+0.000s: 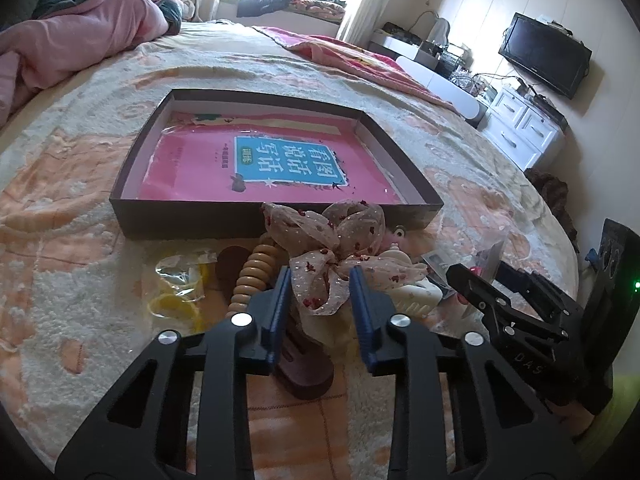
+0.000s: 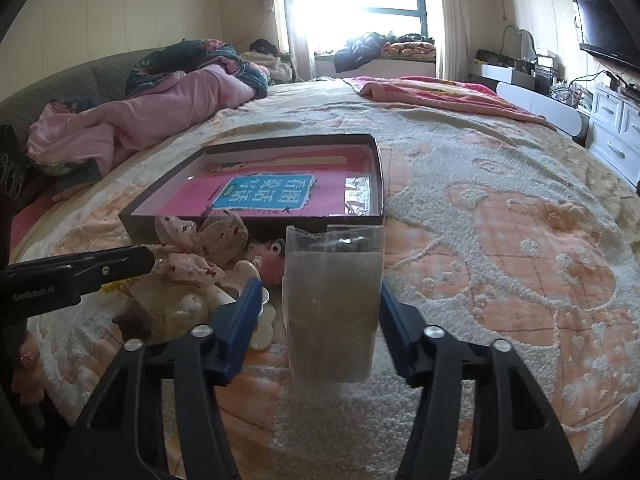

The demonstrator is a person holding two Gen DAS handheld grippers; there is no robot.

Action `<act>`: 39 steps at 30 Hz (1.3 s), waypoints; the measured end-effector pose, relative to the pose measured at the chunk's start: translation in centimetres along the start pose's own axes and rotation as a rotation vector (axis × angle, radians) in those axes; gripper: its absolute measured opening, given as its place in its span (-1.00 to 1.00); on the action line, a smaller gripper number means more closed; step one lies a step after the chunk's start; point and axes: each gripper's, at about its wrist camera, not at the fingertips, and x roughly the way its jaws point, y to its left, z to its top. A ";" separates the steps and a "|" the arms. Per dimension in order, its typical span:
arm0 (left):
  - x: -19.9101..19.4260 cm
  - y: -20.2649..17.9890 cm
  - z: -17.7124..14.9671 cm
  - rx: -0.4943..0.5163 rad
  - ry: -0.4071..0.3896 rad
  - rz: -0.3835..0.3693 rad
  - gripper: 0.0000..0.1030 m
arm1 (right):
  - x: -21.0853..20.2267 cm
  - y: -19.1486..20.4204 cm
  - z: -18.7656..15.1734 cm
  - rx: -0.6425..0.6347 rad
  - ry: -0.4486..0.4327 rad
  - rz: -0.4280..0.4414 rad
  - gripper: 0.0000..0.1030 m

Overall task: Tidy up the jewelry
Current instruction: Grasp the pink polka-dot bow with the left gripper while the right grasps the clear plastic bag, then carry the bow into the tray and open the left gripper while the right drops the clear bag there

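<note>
A dark shallow box with a pink book inside lies on the bed. Before it sits a pile of jewelry: a sheer floral bow, a wooden bead bracelet, yellow bands in a clear bag, a cream hair claw, a brown clip and a pink fuzzy toy. My left gripper is open around the bow's lower tail. My right gripper is open; a small clear bag stands between its fingers, touching neither that I can see.
A pink quilt is heaped at the bed's far left. A red blanket lies at the far right. White drawers and a TV stand beyond the bed's right edge.
</note>
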 end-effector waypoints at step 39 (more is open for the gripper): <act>-2.3 3.1 9.9 -0.044 -0.275 0.065 -0.99 | 0.7 -1.8 9.2 0.035 -0.103 0.047 -0.23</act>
